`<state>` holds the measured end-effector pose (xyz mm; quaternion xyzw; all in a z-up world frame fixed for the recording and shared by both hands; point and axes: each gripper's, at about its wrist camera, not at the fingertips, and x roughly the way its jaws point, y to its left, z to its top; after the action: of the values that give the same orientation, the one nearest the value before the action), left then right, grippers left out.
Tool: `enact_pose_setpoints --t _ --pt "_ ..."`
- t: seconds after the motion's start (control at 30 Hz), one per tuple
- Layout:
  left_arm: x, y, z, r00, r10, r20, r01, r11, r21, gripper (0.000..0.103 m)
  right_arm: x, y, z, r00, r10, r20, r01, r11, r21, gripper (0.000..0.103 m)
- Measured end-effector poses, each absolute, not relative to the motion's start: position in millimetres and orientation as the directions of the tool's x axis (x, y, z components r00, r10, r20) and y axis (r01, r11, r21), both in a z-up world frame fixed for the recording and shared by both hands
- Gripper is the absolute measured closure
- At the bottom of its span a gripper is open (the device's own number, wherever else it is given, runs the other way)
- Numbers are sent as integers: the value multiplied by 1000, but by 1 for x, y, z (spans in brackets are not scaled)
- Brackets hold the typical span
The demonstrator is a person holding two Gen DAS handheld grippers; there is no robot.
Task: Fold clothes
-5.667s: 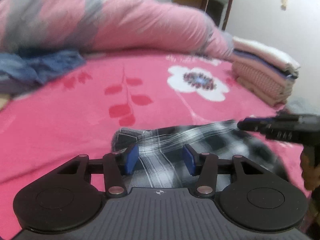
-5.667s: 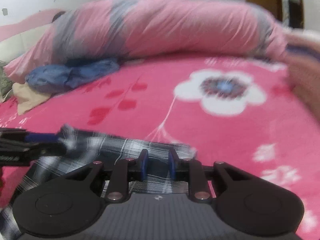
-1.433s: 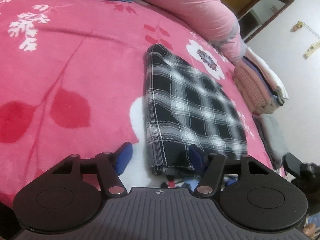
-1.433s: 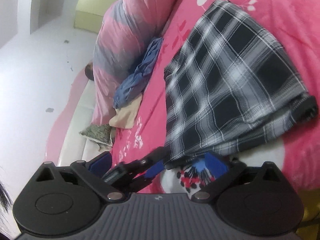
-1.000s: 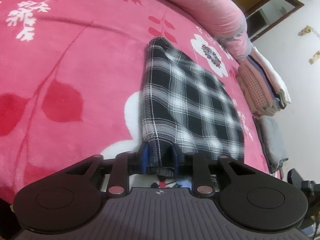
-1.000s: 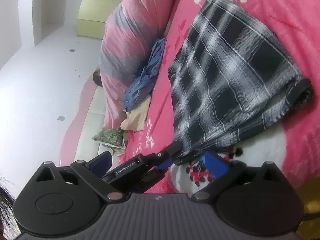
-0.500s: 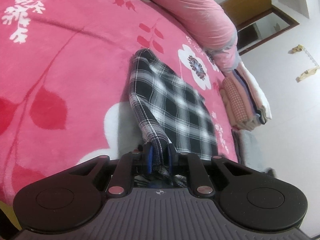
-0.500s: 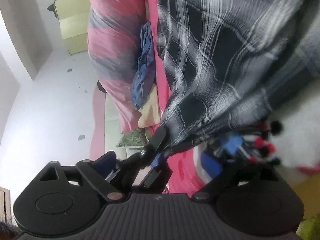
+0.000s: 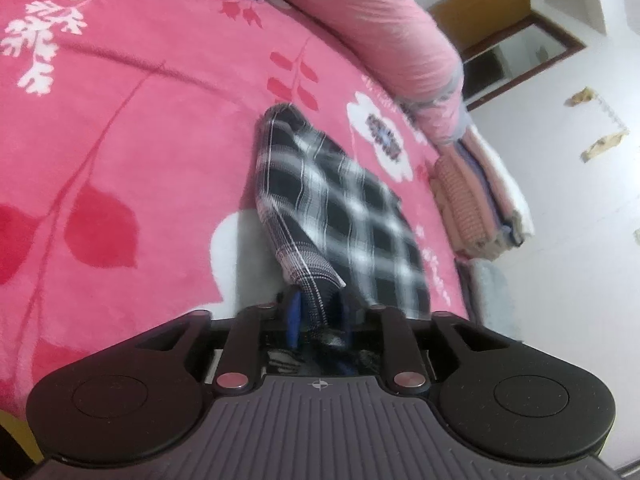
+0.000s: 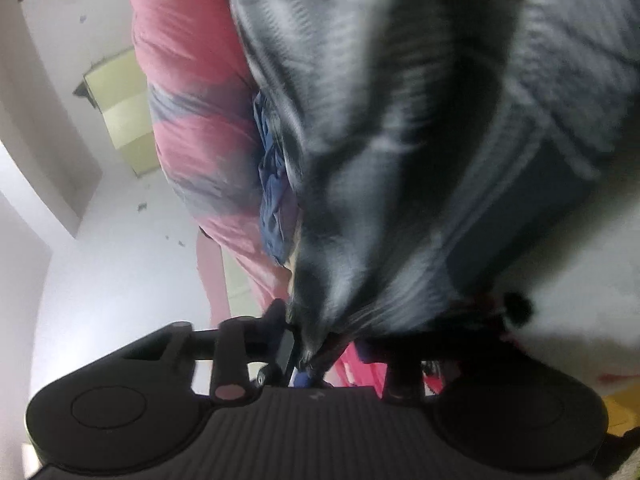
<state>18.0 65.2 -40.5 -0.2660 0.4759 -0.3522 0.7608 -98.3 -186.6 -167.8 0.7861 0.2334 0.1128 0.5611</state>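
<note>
left hand-held gripper (image 9: 318,320): jaws have just been opening a little, near corner of the plaid garment (image 9: 344,200) between the blue pads, looks loosely pinched. right hand-held gripper (image 10: 320,354): jaws have just been closing, blurred plaid cloth bunched between them; contact looks made. garment lies folded on the pink bed (image 9: 120,120), running from 6 o'clock toward 12 in the left view; folded stack (image 9: 480,196) at 3 o'clock. risk: slack left pinch lets the corner slip on lift, so the fold opens or goes skewed. right grip may catch only one layer.
</note>
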Motion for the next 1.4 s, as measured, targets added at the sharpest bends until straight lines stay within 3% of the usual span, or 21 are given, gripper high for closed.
enact_pose_setpoints --t 0.07,0.13,0.37,0.67,1.03,1.17,1.3,1.4 --pt "21 71 -42 316 -788 -528 258 607 -752 55 -96 -186 -169 869 488 -77 235 -272 933 77" --pt "29 72 -46 319 -781 -538 232 614 -754 51 -94 -185 -167 873 482 -75 226 -265 937 78" --pt "64 39 -68 149 -853 -500 189 521 -832 51 -87 -188 -154 885 461 -61 189 -237 953 81" --pt "87 -15 -78 2 -883 -469 288 450 -845 47 -76 -194 -144 905 425 15 91 -229 969 86" --pt "85 8 -77 13 -877 -480 285 463 -839 47 -62 -200 -147 902 431 40 73 -243 967 86" --pt "86 9 -84 -7 -861 -509 258 490 -833 47 -65 -194 -160 898 437 46 93 -292 952 82" --pt "84 12 -91 -10 -862 -507 237 491 -838 47 -67 -188 -164 897 439 48 108 -324 940 58" --pt "84 13 -89 -5 -865 -501 230 487 -843 47 -63 -184 -161 895 445 35 125 -325 937 56"
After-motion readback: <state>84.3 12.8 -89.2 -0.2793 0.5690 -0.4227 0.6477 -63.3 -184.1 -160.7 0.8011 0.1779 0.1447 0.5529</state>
